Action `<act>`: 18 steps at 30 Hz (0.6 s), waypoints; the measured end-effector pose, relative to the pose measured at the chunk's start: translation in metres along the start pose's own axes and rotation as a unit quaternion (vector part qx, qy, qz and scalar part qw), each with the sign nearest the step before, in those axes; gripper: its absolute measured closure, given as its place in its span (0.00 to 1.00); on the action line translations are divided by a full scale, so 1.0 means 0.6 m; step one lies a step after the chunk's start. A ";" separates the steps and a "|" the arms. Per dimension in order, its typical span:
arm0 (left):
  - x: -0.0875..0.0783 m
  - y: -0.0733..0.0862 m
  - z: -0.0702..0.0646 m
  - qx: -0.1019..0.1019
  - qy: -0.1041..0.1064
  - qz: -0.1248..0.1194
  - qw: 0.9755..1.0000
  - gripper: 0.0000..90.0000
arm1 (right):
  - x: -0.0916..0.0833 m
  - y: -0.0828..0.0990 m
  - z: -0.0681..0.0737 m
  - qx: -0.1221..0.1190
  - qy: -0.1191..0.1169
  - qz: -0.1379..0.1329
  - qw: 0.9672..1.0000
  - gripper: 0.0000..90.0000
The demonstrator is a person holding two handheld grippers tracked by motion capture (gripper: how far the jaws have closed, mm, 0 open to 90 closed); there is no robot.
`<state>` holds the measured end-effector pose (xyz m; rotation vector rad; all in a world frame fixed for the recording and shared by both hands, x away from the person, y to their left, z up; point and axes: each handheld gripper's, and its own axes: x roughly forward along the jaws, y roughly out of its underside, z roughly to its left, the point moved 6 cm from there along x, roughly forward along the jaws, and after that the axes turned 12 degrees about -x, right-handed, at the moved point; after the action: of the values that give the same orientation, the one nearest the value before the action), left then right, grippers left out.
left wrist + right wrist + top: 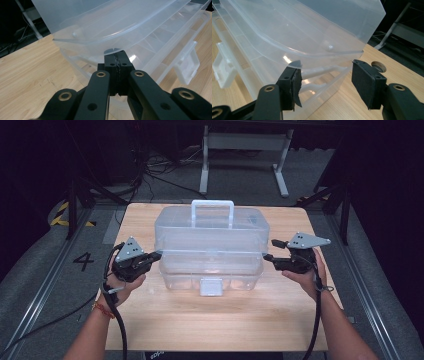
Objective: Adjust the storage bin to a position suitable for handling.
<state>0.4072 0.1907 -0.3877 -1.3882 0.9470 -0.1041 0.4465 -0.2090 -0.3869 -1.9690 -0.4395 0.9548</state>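
Treat the clear plastic storage box (210, 247) as light, slick and flexible. Left gripper (117, 56) jaws pinch, apparently, its lid rim; right gripper (325, 81) jaws stand spread.

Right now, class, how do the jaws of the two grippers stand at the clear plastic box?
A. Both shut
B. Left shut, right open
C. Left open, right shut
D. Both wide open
B: in the left gripper view the left gripper has its pads pressed together at the clear box, while the right gripper shows a wide gap between its pads.
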 end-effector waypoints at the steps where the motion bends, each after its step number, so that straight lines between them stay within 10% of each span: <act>1: 0.000 0.000 -0.001 0.001 0.001 0.000 1.000 0.99 | 0.001 -0.001 0.000 -0.003 0.004 0.000 1.000 0.46; 18: -0.032 0.010 0.003 0.009 -0.022 -0.006 1.000 0.76 | 0.012 -0.025 -0.015 -0.002 0.033 -0.022 0.999 0.46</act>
<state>0.3931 0.2048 -0.3835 -1.3747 0.8998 -0.0891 0.4588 -0.2015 -0.3750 -1.9792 -0.4459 0.8602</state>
